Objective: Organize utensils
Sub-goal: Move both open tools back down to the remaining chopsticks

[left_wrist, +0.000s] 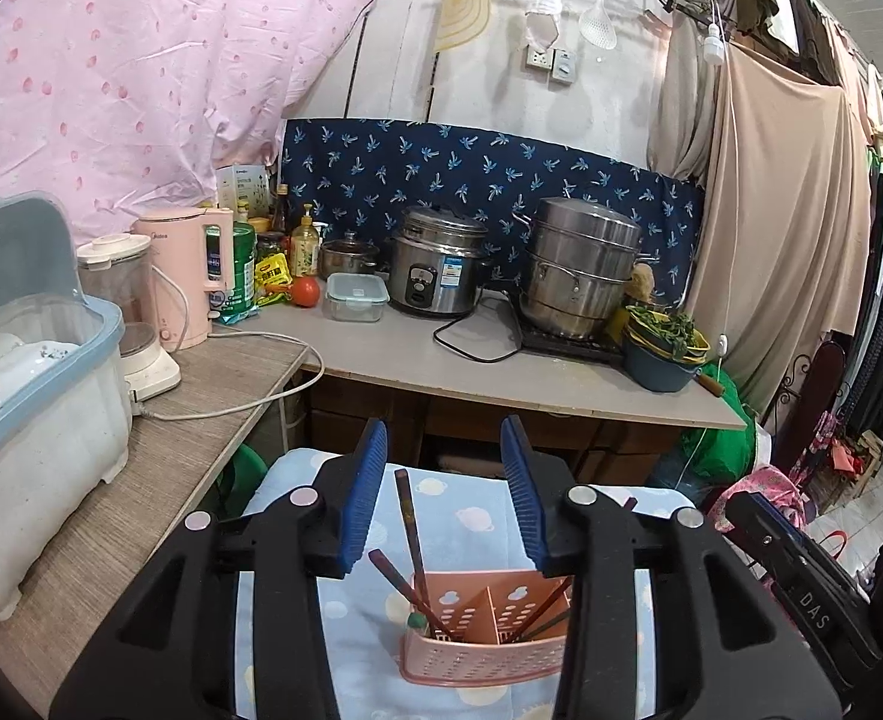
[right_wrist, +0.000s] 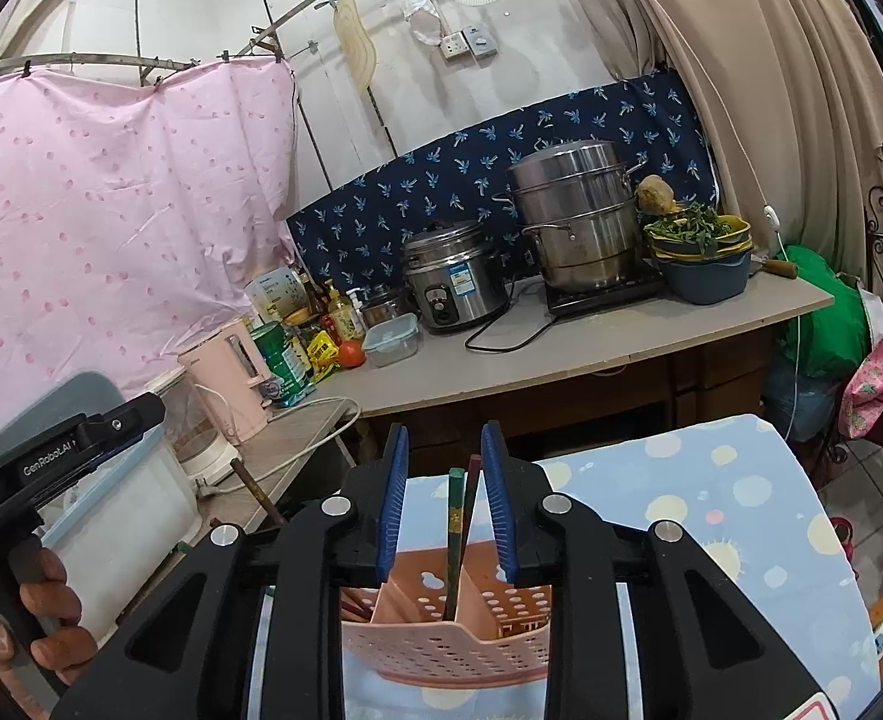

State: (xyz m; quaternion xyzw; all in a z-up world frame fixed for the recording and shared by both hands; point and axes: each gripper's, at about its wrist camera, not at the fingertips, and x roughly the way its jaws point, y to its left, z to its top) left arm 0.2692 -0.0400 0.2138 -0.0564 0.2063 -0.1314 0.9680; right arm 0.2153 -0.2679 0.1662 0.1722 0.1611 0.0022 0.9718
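Pink curtain (left_wrist: 141, 90) is hanging at left; grey desk (left_wrist: 441, 354) is carrying a rice cooker (left_wrist: 438, 267) and steamer pot (left_wrist: 579, 267). Pink utensil basket (left_wrist: 489, 630) is sitting on the dotted blue cloth (left_wrist: 441, 504), chopsticks (left_wrist: 411, 531) standing inside, lower ends hidden. Left tool (left_wrist: 444, 492) and right tool (right_wrist: 444, 498) are standing apart, pads touching nothing; the basket's base is cut off.

Pink sheet (left_wrist: 141, 78) and navy cloth (left_wrist: 483, 180) cover white wall (left_wrist: 501, 90); grey counter (left_wrist: 501, 372), beige curtain (left_wrist: 783, 210) right.
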